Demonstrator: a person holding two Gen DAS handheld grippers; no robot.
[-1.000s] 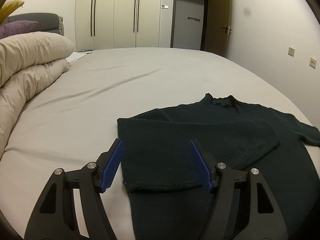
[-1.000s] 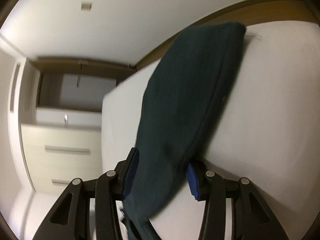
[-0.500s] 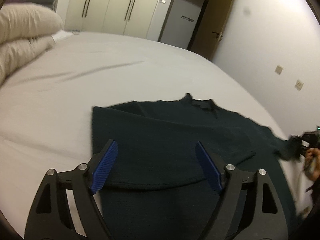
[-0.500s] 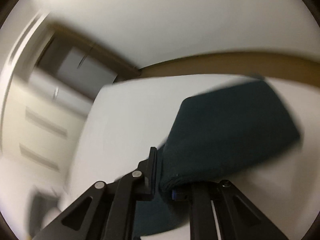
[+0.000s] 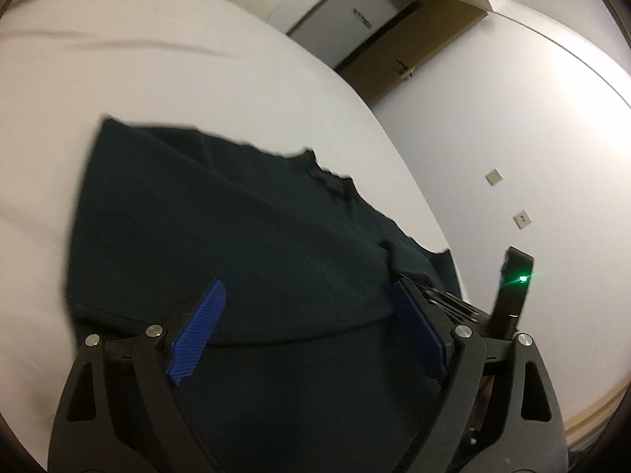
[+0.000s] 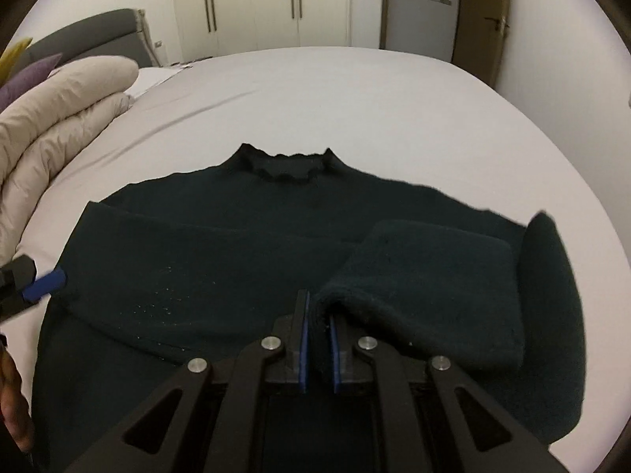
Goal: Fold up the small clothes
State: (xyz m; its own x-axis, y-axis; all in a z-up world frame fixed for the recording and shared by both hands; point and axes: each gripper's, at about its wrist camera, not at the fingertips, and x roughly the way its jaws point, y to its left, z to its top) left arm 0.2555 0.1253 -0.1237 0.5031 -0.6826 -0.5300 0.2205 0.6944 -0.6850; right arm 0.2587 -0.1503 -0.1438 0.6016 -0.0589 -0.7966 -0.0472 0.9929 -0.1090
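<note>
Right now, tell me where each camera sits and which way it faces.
Left wrist: on the left gripper, low over the dark sweater, facing the door; jaws open, right gripper at its edge.
Right wrist: on the right gripper, facing the collar and wardrobe; jaws shut on the sleeve cuff.
Both show sweater and bed.

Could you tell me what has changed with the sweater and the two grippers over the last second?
The right gripper closed on the right sleeve and carried it from hanging out to the side inward over the sweater body. The left gripper swung rightward, staying open and empty. The left sleeve remains folded across the chest, on the bed.
</note>
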